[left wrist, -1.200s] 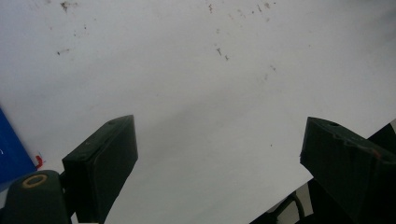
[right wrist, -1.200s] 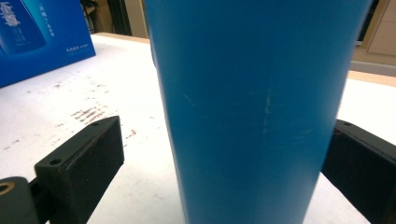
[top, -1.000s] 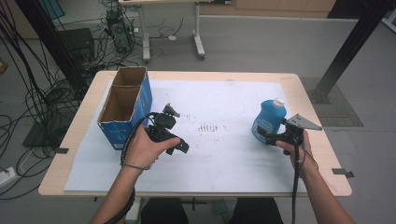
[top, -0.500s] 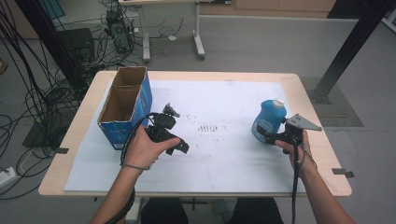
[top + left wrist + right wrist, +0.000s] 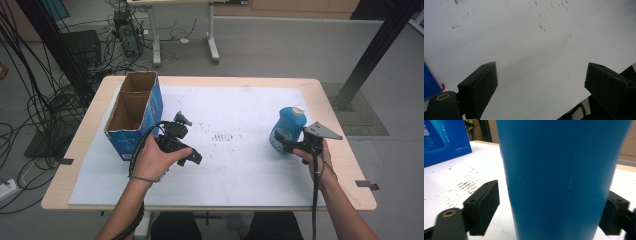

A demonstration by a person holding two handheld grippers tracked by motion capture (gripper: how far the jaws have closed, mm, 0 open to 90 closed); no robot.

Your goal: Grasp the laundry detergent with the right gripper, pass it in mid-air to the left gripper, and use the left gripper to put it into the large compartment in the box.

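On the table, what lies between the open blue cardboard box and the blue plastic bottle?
In the high view, between the blue cardboard box and the blue plastic bottle with a white cap lies white table covering with a patch of dark scuff marks, plus the left tool beside the box.

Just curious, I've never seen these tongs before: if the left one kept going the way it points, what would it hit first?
Probably the white table sheet: the left tongs stand open, nothing between them.
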